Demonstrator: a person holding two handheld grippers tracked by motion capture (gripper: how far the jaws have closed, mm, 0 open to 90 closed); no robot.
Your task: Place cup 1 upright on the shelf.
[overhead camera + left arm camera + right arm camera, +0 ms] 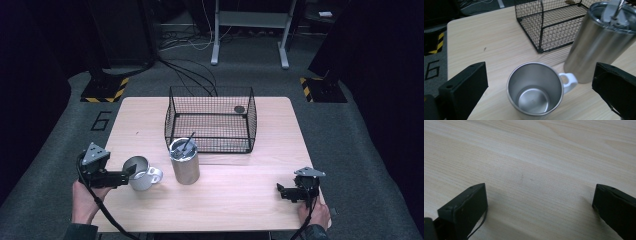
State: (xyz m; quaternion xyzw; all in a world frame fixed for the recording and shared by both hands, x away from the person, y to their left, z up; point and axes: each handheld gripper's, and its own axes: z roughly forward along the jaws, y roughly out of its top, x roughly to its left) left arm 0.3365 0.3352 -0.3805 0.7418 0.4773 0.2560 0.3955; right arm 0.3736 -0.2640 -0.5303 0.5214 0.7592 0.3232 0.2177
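Note:
A steel mug (139, 173) with a white handle stands upright and empty at the front left of the wooden table (235, 200). In the left gripper view the mug (534, 91) sits between the two wide-apart jaws, touched by neither. My left gripper (131, 171) is open, right beside the mug. A tall steel tumbler (184, 161) with a lid and straw stands just right of the mug; the tumbler (596, 47) rises beyond the handle. My right gripper (280, 191) is open, low over bare wood at the front right, with nothing between its fingers.
A black wire basket (211, 120) stands at the middle back of the table, just behind the tumbler, with a small dark disc (239, 109) in its far right corner. The basket (554, 25) appears ahead in the left gripper view. Cables and stand feet lie on the floor beyond.

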